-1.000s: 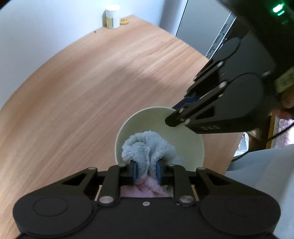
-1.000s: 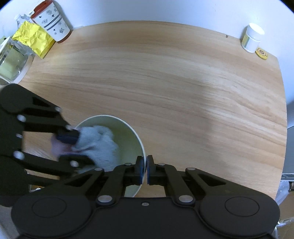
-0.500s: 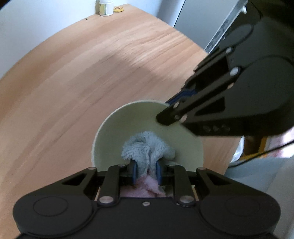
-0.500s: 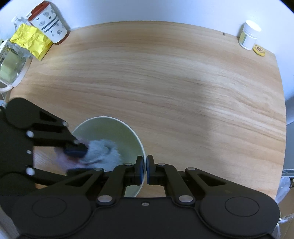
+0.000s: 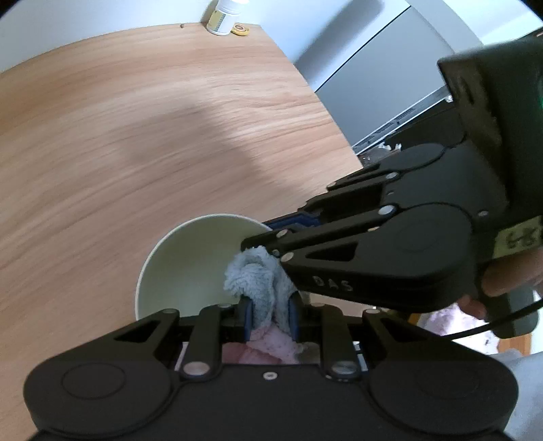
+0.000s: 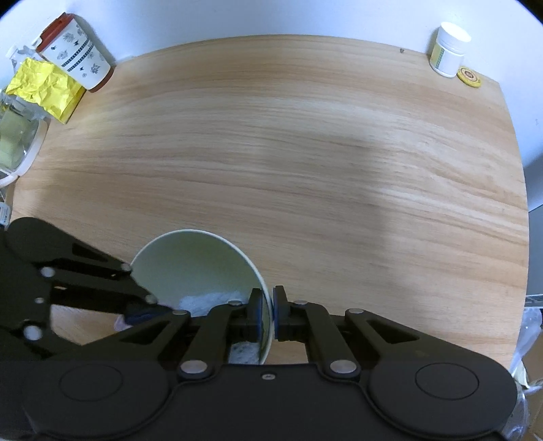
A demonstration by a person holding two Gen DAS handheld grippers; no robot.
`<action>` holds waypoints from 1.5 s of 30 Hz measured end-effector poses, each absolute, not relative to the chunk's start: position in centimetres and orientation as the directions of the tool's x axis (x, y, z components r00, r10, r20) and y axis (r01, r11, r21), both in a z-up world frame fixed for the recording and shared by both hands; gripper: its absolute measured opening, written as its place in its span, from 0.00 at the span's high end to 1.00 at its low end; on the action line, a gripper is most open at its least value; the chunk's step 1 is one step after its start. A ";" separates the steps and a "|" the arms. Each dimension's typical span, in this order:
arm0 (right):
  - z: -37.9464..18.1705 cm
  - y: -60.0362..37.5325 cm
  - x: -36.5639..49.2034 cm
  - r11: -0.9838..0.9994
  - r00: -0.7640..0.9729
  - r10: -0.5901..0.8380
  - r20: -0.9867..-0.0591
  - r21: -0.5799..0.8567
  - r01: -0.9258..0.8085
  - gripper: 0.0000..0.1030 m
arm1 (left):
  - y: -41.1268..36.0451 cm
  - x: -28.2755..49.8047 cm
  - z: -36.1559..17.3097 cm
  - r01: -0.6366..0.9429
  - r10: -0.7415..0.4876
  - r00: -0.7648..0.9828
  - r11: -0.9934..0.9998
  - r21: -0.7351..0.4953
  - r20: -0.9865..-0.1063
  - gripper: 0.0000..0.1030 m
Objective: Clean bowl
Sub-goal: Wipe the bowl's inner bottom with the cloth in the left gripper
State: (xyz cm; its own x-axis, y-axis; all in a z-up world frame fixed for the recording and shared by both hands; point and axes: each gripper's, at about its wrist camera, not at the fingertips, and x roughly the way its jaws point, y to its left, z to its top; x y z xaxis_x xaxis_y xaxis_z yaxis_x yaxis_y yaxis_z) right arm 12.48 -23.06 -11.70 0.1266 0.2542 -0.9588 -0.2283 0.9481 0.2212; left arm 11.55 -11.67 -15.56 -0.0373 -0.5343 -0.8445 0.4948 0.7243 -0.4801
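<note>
While right gripper (image 6: 267,317) fingers pinch the smooth round bowl's (image 5: 190,261) thin rim, left gripper (image 5: 270,317) fingers clamp fluffy cloth (image 5: 258,281).

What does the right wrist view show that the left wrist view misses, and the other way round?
Right wrist only: a patterned cup with a red lid, crumpled yellow paper, and the right hand-held gripper shut on the bowl's rim. Left wrist only: the person's fingers and the cloth's pink side. Both: the bowl, the cloth in the left hand-held gripper, the white jar, the table.
</note>
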 end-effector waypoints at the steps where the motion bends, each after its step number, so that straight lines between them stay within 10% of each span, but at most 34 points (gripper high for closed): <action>1: -11.7 -23.0 12.5 0.948 0.128 0.252 -0.959 0.219 -0.231 0.94 | -11.9 11.5 -15.8 0.495 -0.527 -0.030 0.730 -0.471 -0.849 0.82; 21: -12.0 -23.3 12.1 0.938 0.121 0.249 -0.961 0.209 -0.276 0.95 | -14.1 8.2 -15.8 0.679 -0.285 0.213 0.731 -0.068 -0.935 0.81; 45: -12.0 -23.7 11.2 0.931 0.112 0.265 -0.958 0.223 -0.290 0.93 | -13.0 8.3 -14.2 0.658 -0.203 0.299 0.751 0.048 -0.933 0.81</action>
